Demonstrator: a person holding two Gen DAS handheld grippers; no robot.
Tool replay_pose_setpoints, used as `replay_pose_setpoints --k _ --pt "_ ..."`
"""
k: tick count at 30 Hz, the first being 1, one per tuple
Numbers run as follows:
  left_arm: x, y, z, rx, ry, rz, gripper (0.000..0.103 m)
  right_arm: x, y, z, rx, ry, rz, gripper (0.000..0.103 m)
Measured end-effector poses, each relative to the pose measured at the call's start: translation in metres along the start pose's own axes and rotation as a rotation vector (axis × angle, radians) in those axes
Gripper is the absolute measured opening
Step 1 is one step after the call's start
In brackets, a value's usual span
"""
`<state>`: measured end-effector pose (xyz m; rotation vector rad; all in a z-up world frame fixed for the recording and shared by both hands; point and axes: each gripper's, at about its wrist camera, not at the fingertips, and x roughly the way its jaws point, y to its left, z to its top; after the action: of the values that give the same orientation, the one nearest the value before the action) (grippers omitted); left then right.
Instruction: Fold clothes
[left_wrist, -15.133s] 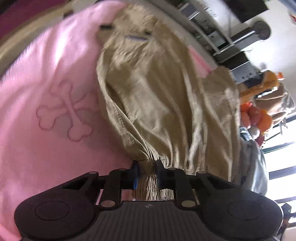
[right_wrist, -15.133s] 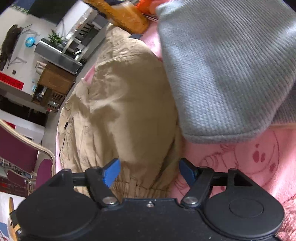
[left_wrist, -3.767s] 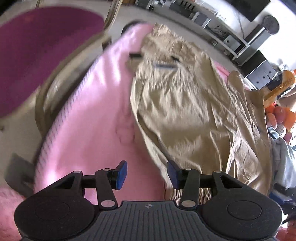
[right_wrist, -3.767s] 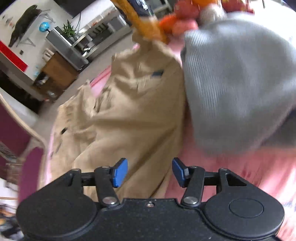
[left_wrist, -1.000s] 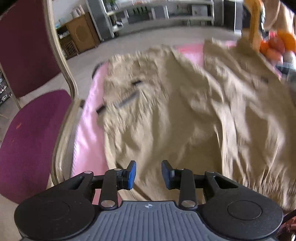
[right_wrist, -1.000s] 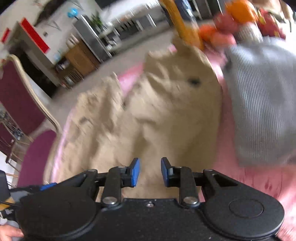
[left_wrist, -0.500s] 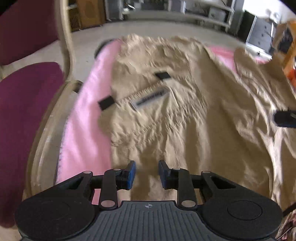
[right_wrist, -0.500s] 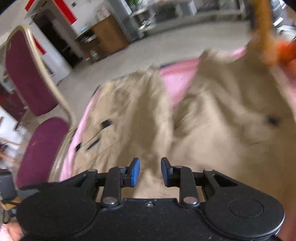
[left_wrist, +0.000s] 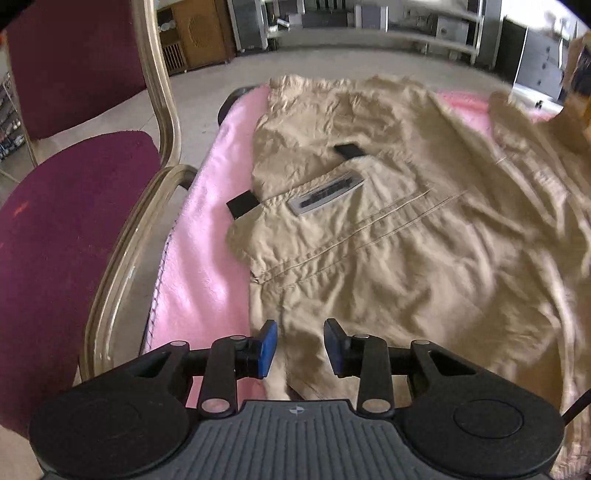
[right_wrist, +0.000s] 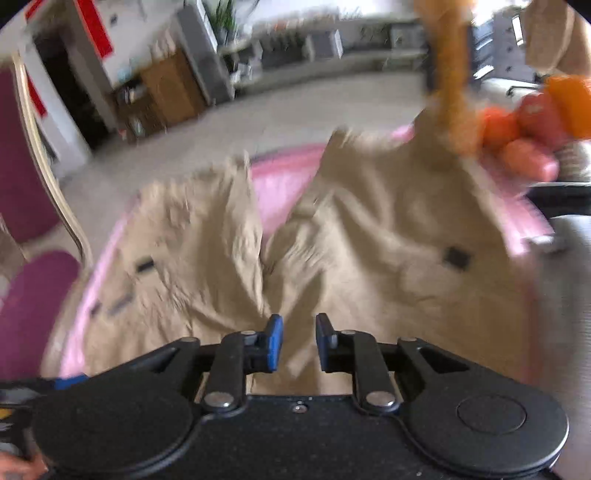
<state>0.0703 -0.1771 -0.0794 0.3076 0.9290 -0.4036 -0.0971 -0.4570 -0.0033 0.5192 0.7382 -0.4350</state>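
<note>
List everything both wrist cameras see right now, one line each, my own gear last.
khaki garment: one, tan, spread on the blanket, black tabs and a grey label showing
blanket: one, pink, under the garment
chair: one, maroon seat, pale metal frame, left of the blanket
grey knit item: one, grey, right edge of right view
soft toys: blurred orange and red cluster, far right
shelving and cabinet: background, blurred
left tongs: black, blue pads, open over the near hem
right tongs: black, blue pads, open over the garment

Left gripper (left_wrist: 300, 345) no longer pinches tan trousers (left_wrist: 406, 236); jaws parted. Right gripper (right_wrist: 298, 341) narrower. Trousers now spread flat.
</note>
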Motion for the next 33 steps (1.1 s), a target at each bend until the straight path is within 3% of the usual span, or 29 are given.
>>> replay_pose_setpoints --k 4,7,11,17,22,25,27,33 --pt "-0.042 -0.009 -0.013 -0.006 -0.1 -0.039 0.034 -0.068 -0.041 -0.011 0.13 -0.074 0.072 0.03" --pt "-0.062 -0.029 -0.025 0.021 -0.111 -0.084 0.033 -0.071 -0.061 -0.021 0.197 -0.094 0.08 0.038" --pt "-0.089 -0.083 -0.04 0.171 -0.125 -0.143 0.033 -0.071 -0.087 -0.035 0.282 -0.121 0.086 0.043" --pt "-0.109 -0.186 -0.054 0.378 -0.121 -0.293 0.034 -0.071 -0.127 -0.055 0.41 -0.162 0.094 0.043" --pt "-0.104 -0.26 -0.059 0.494 -0.092 -0.364 0.034 -0.079 -0.149 -0.067 0.486 -0.215 0.087 0.049" --pt "-0.098 -0.294 -0.054 0.514 -0.036 -0.421 0.035 -0.084 -0.163 -0.073 0.557 -0.238 0.079 0.05" --pt "-0.095 -0.311 -0.049 0.512 0.004 -0.45 0.043 -0.086 -0.174 -0.076 0.605 -0.251 0.093 0.05" --pt "-0.081 -0.348 -0.043 0.536 0.101 -0.455 0.048 -0.087 -0.194 -0.081 0.689 -0.259 0.128 0.053"
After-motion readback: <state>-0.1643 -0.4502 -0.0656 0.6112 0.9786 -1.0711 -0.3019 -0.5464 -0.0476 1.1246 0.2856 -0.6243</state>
